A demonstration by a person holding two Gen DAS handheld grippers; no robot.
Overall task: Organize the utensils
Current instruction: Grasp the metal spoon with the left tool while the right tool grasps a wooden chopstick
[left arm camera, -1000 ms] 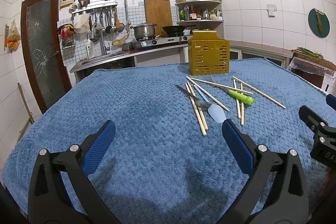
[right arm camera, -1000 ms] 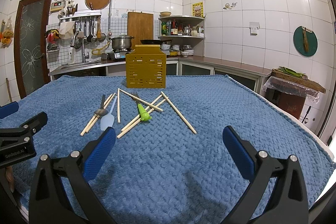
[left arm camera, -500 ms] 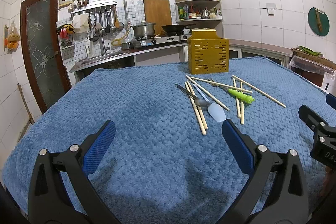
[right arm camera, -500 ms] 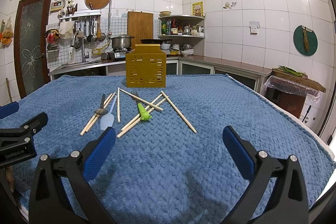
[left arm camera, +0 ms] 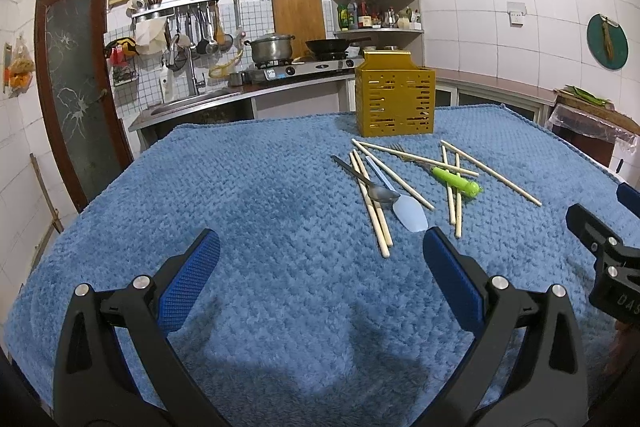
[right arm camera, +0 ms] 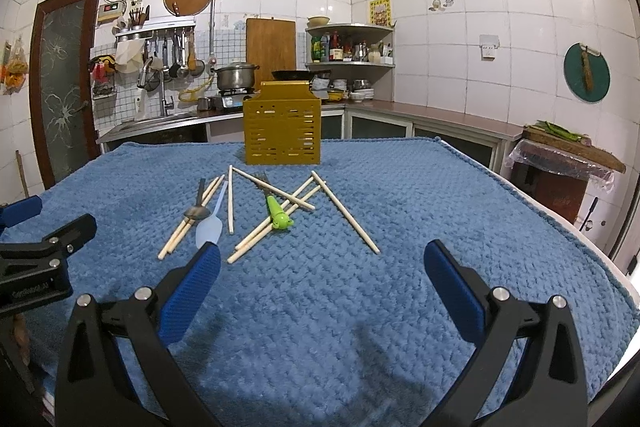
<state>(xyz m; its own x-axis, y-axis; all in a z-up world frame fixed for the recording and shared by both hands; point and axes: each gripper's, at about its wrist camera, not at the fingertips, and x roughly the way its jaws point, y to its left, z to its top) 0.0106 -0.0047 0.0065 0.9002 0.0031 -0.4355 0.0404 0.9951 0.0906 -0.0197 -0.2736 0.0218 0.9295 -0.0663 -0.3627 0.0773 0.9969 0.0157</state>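
Observation:
A yellow slotted utensil holder (left arm camera: 394,99) (right arm camera: 282,131) stands upright at the far side of the blue towel. In front of it lie several wooden chopsticks (left arm camera: 372,205) (right arm camera: 346,213), a metal spoon (left arm camera: 380,191) (right arm camera: 197,213), a pale blue spoon (left arm camera: 408,213) (right arm camera: 209,229) and a fork with a green handle (left arm camera: 456,181) (right arm camera: 278,213). My left gripper (left arm camera: 320,267) is open and empty, near and left of the pile. My right gripper (right arm camera: 320,279) is open and empty, near the pile's front.
The blue towel (left arm camera: 240,195) covers the whole table; its right edge (right arm camera: 560,223) drops off. Behind are a counter with sink, stove and pot (left arm camera: 272,47). A wrapped stand (right arm camera: 560,163) is at right. The other gripper shows at each view's edge (left arm camera: 600,259) (right arm camera: 36,259).

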